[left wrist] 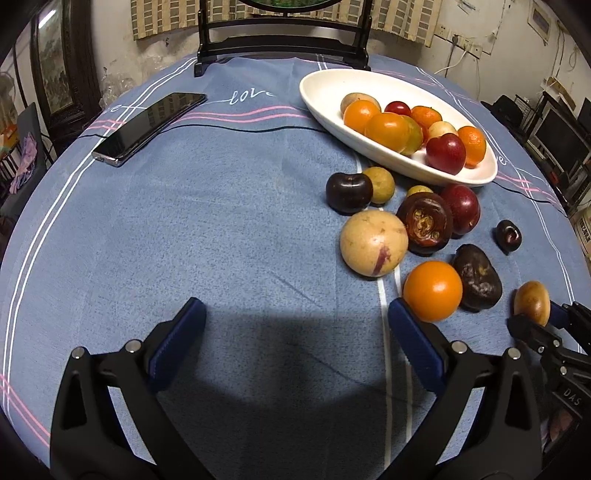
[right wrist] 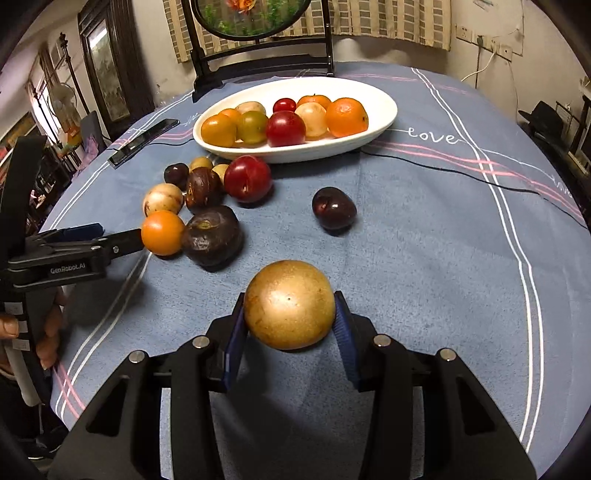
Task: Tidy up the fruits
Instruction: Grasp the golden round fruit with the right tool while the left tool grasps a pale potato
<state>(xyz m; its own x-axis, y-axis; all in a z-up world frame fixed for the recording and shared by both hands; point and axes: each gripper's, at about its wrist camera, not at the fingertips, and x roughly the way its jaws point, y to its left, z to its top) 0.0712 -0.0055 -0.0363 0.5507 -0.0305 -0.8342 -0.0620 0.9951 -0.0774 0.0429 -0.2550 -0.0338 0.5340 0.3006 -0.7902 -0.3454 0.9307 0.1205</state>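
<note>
Left tool point(right wrist: 122, 236) reads "GenRobot.AI"; tablecloth point(right wrist: 436, 137) reads "love".

In the left wrist view the right gripper point(left wrist: 546, 317) is cut by the right edge, and it covers the lower part of the golden fruit point(left wrist: 532, 301); a small yellow fruit point(left wrist: 419, 191) shows only its top behind the open brown fruit point(left wrist: 424, 223); the round mirror point(left wrist: 288, 3) is cut by the top edge; the hand point(right wrist: 44, 332) on the left gripper is cut by the left edge.

Both cameras sit low over the table, facing the white dish point(left wrist: 388, 158) point(right wrist: 295, 153); each sees the loose fruit and the other's gripper.
</note>
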